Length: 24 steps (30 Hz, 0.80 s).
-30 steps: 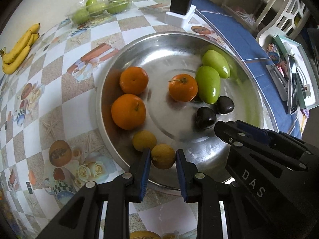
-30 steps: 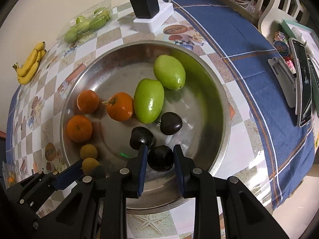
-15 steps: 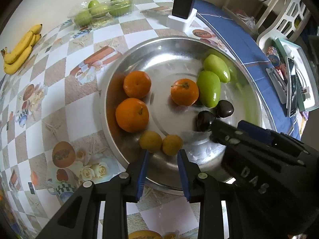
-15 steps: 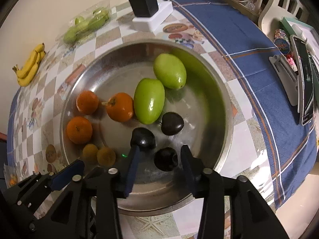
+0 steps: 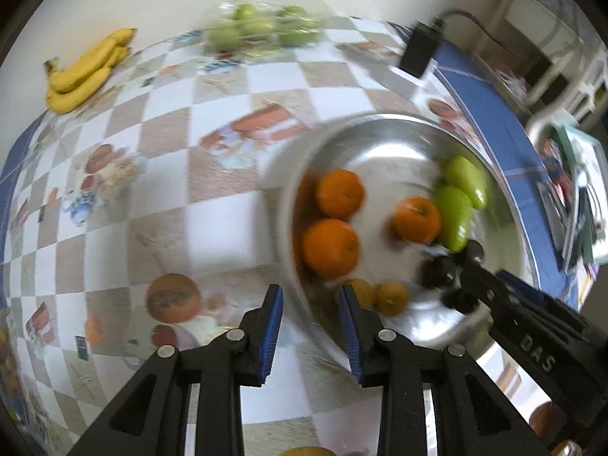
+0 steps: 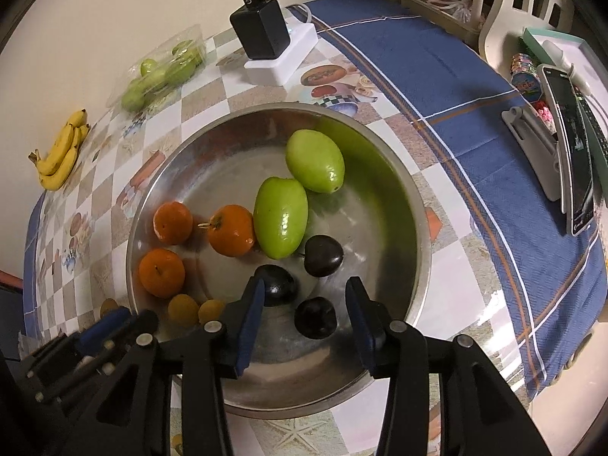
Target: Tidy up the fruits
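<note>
A steel bowl holds three oranges, two green fruits, three dark plums and two small yellow fruits. My right gripper is open over the bowl's near side, with a plum lying between its fingers, untouched. My left gripper is open and empty above the bowl's left rim, with the yellow fruits just to its right. The left wrist view is blurred.
Bananas lie at the far left by the wall. A clear pack of green fruits sits at the back. A black charger on a white block stands behind the bowl. A phone on a stand is at the right.
The right gripper opened and let go of the plum, which now lies in the bowl. The left gripper released a yellow fruit earlier, then swung left, away from the bowl's middle.
</note>
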Available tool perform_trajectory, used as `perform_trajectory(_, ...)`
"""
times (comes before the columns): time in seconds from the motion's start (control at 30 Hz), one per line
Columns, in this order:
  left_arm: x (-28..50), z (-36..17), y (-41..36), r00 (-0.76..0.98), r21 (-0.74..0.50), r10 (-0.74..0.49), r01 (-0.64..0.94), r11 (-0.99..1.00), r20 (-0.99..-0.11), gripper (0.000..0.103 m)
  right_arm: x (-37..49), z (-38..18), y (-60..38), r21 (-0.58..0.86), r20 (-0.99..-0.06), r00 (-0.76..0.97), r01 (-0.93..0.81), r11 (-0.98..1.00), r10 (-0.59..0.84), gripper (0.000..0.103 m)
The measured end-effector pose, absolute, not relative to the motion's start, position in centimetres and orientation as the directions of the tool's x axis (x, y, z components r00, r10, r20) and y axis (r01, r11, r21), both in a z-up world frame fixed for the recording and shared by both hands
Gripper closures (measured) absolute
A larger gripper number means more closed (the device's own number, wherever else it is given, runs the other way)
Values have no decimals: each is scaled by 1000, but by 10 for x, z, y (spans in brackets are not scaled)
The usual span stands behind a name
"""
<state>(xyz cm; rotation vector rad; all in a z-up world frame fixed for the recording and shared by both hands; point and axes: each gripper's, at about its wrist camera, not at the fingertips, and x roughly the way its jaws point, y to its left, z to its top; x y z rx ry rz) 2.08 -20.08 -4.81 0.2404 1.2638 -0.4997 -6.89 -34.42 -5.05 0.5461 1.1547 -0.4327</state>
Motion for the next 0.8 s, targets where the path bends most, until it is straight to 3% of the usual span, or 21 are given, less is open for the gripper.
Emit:
perform_trajectory(0.07, 27, -48, -193, 233, -84, -210, 457, 886, -950, 57, -67, -52, -342, 179, -938, 344, 576, 798, -38, 57)
perform_trajectory(0.1, 31, -48, -188, 245, -71, -196, 440, 895, -950, 43, -66, -53, -341, 177, -939, 341, 570, 802, -35, 52)
perform_trajectory(0.13, 33, -49, -185, 256, -58, -182, 426, 903, -950, 38, -65, -54, -340, 177, -940, 340, 567, 804, -33, 39)
perform_trajectory(0.17, 35, -49, -181, 266, -44, -167, 414, 909, -949, 38, -65, -55, -339, 177, -940, 339, 564, 807, -31, 34)
perform_trajectory(0.3, 42, -54, -169, 288, -8, -120, 363, 932, -950, 22, -62, -55, -335, 164, -940, 339, 550, 819, -39, 27)
perform_trajectory(0.33, 43, -56, -168, 288, -5, -114, 355, 935, -951, 20, -61, -56, -335, 160, -940, 338, 548, 821, -42, 23)
perform_trajectory(0.67, 48, -72, -154, 278, 31, -60, 311, 950, -959, 6, -59, -60, -332, 153, -942, 332, 544, 825, -44, 22)
perform_trajectory(0.73, 50, -74, -149, 280, 33, -55, 301, 953, -958, 5, -58, -60, -330, 149, -941, 334, 538, 830, -48, 10)
perform_trajectory(0.8, 52, -76, -145, 278, 30, -54, 288, 957, -959, 4, -56, -60, -328, 138, -940, 337, 528, 838, -57, 10)
